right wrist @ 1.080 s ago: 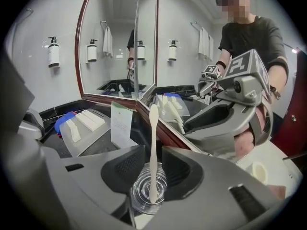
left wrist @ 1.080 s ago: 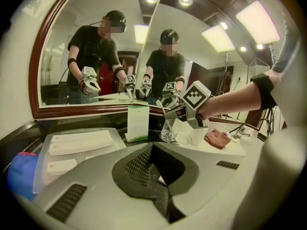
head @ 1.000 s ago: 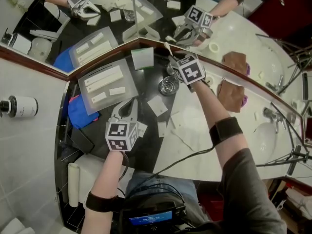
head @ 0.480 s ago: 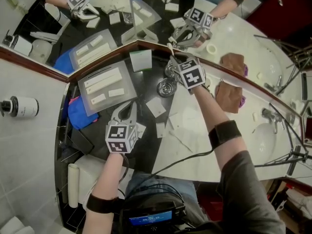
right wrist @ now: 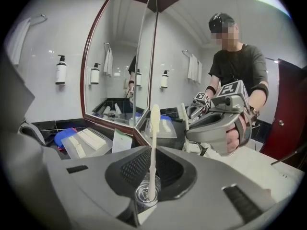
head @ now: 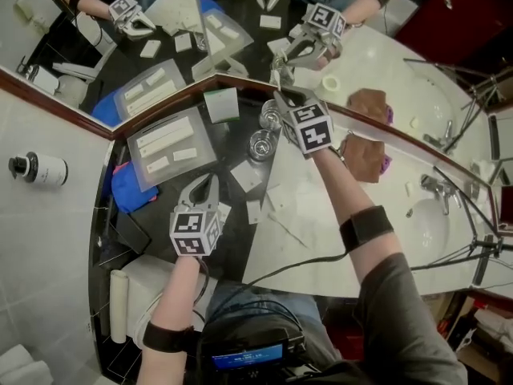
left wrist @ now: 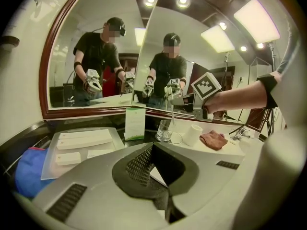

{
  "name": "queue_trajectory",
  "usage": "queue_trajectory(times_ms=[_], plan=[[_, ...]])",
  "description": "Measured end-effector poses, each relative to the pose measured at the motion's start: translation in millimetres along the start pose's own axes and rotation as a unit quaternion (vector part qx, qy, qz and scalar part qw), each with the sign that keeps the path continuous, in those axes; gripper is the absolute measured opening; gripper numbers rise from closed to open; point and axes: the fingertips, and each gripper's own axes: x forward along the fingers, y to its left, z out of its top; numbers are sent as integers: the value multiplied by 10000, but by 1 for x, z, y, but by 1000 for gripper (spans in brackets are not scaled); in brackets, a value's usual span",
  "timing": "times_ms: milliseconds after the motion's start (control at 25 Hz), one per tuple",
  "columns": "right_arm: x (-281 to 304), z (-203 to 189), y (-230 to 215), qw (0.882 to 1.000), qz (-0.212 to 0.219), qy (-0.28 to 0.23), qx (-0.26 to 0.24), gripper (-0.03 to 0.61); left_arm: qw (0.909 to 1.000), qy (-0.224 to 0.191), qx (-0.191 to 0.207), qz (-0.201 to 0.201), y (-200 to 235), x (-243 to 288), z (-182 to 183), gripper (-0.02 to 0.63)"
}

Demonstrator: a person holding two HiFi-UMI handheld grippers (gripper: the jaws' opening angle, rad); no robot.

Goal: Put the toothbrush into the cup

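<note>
On the head view my left gripper point(head: 202, 192) sits low over the dark counter point(head: 231, 251). It is near me and just right of the tray point(head: 172, 144) of white packets. My right gripper point(head: 282, 103) is farther off, close to the mirror point(head: 168, 46) and just beside two glass cups point(head: 260, 144). A brown cloth point(head: 367, 155) lies to its right.

In the left gripper view the jaws are clenched together with nothing between them. Beyond them the toothbrush point(left wrist: 173, 113) hangs upright from the right gripper, above the glass cups.

In the right gripper view the jaws have just been closing and now grasp the toothbrush by its handle. It stands upright across them, head up. Its lower end lines up with one of the glass cups beneath, and I cannot tell whether it is inside.
</note>
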Motion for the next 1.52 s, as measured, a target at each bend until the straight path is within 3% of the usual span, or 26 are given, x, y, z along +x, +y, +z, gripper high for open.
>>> queue_trajectory(times_ms=[400,760,960,1160,1520], plan=[[-95,30,3,9978,56,-662,35,55,9994,-325,89,105,-37,-33,18,3],[-188,-1,30,9971,276,-611,358,54,9984,-524,139,162,-75,-65,21,2],[-226,-51,52,9980,445,-234,374,54,9985,-502,137,141,-92,-77,12,2],[-246,-120,74,9964,631,465,331,54,9990,-419,163,66,-109,-81,1,2],[-252,-231,101,9792,809,1858,-31,54,9996,-196,204,-67,-123,-81,-23,2]])
